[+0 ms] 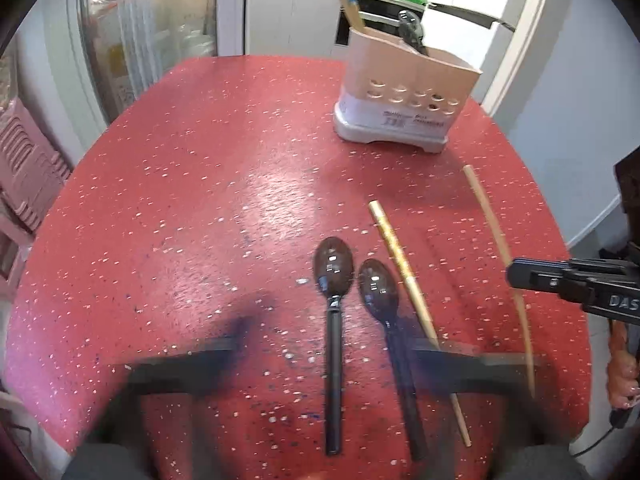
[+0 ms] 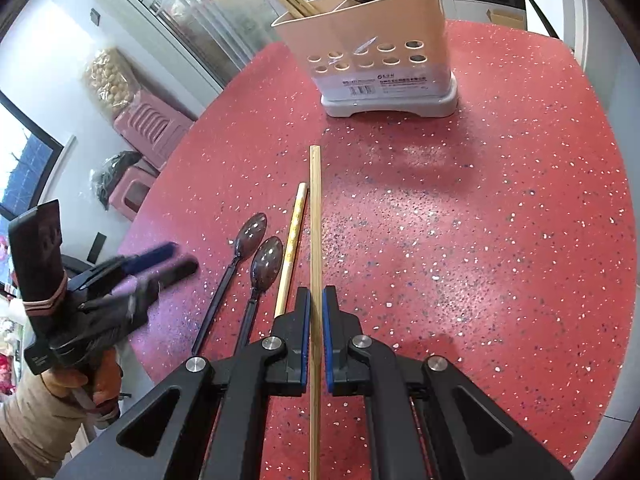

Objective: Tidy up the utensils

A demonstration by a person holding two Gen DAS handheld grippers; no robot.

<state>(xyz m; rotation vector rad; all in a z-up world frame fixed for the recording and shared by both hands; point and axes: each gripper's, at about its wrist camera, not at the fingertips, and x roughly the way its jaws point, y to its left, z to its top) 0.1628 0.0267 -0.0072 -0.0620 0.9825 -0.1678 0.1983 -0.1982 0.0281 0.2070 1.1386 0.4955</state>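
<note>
A red speckled table fills both wrist views. Near its far edge stands a beige utensil holder on a grey base, its lower wall punched with round holes; chopsticks and dark spoons already lean inside it.

In the right wrist view the right gripper has its blue-padded fingers clamped on a plain bamboo chopstick that runs straight ahead toward the holder. Just beside it, to the left, lies a patterned chopstick flat on the table.

The left gripper, blurred in its own view, has its fingers spread wide apart. Between them lie two dark spoons, bowls up and side by side, neither touched by the pads. A person's hand grips that tool's handle at the table's edge.
</note>
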